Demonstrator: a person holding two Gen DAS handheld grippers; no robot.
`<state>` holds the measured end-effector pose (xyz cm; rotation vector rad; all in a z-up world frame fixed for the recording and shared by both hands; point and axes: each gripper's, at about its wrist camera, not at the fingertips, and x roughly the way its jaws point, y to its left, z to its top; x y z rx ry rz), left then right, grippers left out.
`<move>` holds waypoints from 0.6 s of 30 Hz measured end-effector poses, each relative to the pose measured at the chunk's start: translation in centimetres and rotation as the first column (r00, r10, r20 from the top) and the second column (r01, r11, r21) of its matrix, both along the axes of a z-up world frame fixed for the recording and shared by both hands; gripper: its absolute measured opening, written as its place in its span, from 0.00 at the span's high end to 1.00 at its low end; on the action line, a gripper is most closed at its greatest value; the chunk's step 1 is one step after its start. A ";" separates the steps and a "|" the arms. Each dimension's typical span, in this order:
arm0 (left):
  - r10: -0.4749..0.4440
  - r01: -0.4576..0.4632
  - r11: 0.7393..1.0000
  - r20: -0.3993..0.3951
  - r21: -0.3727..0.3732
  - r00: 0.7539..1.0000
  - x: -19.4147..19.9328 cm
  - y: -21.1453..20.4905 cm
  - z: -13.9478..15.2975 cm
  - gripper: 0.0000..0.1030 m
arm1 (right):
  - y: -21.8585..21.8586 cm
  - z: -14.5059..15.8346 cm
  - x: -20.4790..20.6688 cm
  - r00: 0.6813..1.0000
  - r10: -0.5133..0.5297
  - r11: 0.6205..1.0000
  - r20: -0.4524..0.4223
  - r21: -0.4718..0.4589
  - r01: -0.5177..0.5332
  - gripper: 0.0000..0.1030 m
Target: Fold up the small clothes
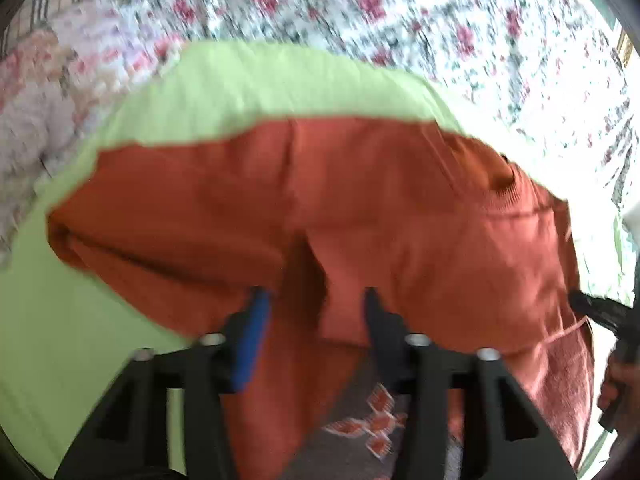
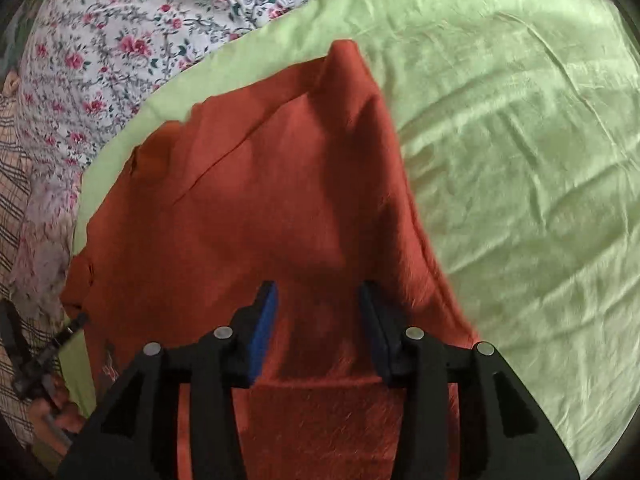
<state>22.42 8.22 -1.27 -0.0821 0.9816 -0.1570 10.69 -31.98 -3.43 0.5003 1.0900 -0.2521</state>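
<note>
The rust-orange knit garment [image 2: 248,208] lies partly folded on a pale green sheet [image 2: 520,160], which covers a bed under a white bedspread printed with pink roses [image 2: 132,32]. In the right wrist view one side panel is turned inward, leaving a long diagonal crease and a raised peak at the far end. In the left wrist view a ribbed neckband [image 1: 508,184] shows at the right, and a grey panel with an orange diamond print [image 1: 372,424] shows near the bottom edge. Judgement: the fold is under way, not complete; the layers are uneven, and at least one more fold and a smoothing pass remain.

The left gripper [image 1: 314,300] stands with jaws well apart, orange cloth visible in the gap, and the pads do not appear to press it. The right gripper [image 2: 318,296] stands at a middling gap directly above the garment; nothing is clamped. The left view is blurred, so contact cannot be confirmed.

Materials: the garment is soft, slightly fuzzy knit, limp and prone to slumping. The sheet is thin, smooth and creased. The gripper pads are blue, on black frames.
</note>
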 end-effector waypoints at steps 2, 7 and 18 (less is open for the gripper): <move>0.017 -0.017 1.000 0.011 0.015 1.000 1.2 0.7 0.5 0.30 | 1.0 0.9 0.0 1.000 0.015 1.000 0.005 0.013 -0.016 0.57; 0.021 -0.019 0.998 -0.043 0.058 0.999 4.8 1.4 -1.6 0.22 | 4.5 2.9 -0.2 0.996 0.079 0.996 0.048 0.037 -0.080 0.56; 0.025 -0.028 0.999 -0.083 -0.034 0.996 5.7 4.8 -2.8 0.80 | 6.7 3.2 -1.3 0.996 0.083 0.994 0.033 0.068 -0.085 0.56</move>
